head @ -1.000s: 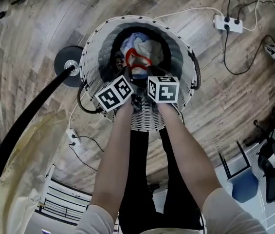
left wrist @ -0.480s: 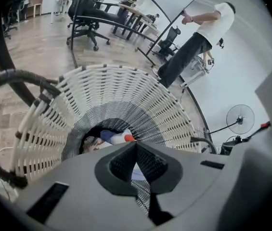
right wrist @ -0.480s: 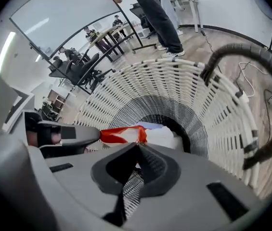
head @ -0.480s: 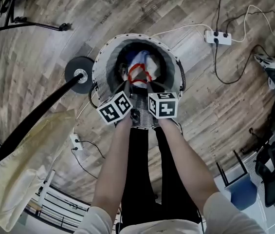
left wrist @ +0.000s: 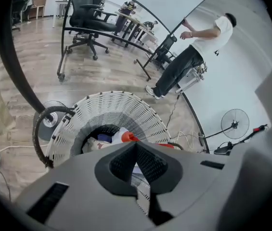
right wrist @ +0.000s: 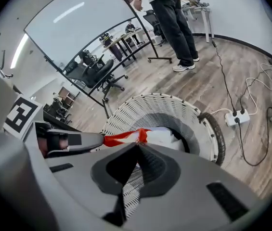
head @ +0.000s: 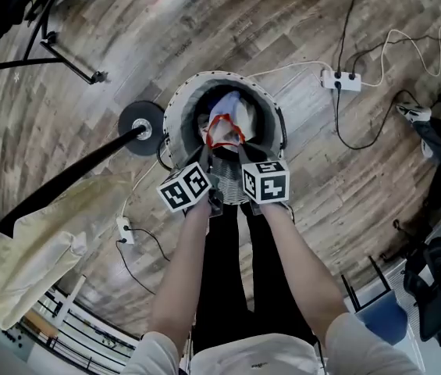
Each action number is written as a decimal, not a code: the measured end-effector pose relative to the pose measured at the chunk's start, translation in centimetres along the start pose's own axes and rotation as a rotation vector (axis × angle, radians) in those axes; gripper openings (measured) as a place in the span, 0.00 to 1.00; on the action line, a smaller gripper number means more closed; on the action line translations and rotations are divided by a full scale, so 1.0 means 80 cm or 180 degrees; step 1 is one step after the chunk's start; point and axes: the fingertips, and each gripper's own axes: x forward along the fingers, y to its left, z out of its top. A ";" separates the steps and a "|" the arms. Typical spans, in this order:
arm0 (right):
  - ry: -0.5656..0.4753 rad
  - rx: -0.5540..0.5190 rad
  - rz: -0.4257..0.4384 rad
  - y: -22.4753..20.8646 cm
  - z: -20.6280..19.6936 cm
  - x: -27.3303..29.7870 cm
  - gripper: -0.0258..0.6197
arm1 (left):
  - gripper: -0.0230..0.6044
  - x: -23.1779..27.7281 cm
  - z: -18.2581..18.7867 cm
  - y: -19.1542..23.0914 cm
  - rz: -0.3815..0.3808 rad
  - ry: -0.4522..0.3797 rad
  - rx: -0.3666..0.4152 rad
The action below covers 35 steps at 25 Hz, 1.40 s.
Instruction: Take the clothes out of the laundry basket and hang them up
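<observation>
Markings: square black-and-white block codes on each gripper's cube (patterns, not letters).
Left gripper (left wrist: 136, 144): jaws together, pinched on the red edge of the garment (head: 225, 123).
Right gripper (right wrist: 137, 146): jaws together on the same red edge; red strip drawn from its tip across to the left gripper.
Garment, place: at the mouth of the laundry basket (head: 178, 114); white body with red trim, the rest lying down inside the basket.
Garment, long axis: red edge running left to right between the two jaw tips in the head view, looped open toward the far rim.
Pointing: both grippers steeply down and away from the person, into the basket.
Basket: white, round, slatted wall, upright on the wood-plank floor (head: 87, 45); near rim at the person's legs (head: 228, 272).
Left margin: black round stand base (head: 140, 123) just beside the rim; pole (head: 64, 182) slanting to lower left, pale yellow cloth (head: 33, 256) hanging along it.
Right margin: power strip (head: 341, 79) and cables (head: 360, 131) near, bare floor between.
Far side: open floor; standing person (left wrist: 198, 47) and office chairs (left wrist: 85, 13) well apart.
</observation>
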 end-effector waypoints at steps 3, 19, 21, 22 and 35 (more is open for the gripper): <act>-0.0035 -0.0109 0.0060 0.007 0.018 -0.030 0.06 | 0.07 -0.026 0.007 -0.020 -0.0042 -0.0090 -0.0039; -0.0595 -0.0814 0.0419 0.101 0.138 -0.222 0.06 | 0.06 -0.206 0.072 -0.137 -0.0508 -0.0885 -0.0232; -0.0678 -0.0888 0.0472 0.119 0.150 -0.245 0.06 | 0.06 -0.231 0.080 -0.147 -0.0569 -0.1001 -0.0249; -0.0710 -0.0910 0.0495 0.128 0.154 -0.256 0.06 | 0.06 -0.245 0.082 -0.152 -0.0598 -0.1045 -0.0266; -0.1082 -0.1403 0.0727 0.228 0.211 -0.377 0.06 | 0.06 -0.386 0.117 -0.207 -0.0848 -0.1597 -0.0404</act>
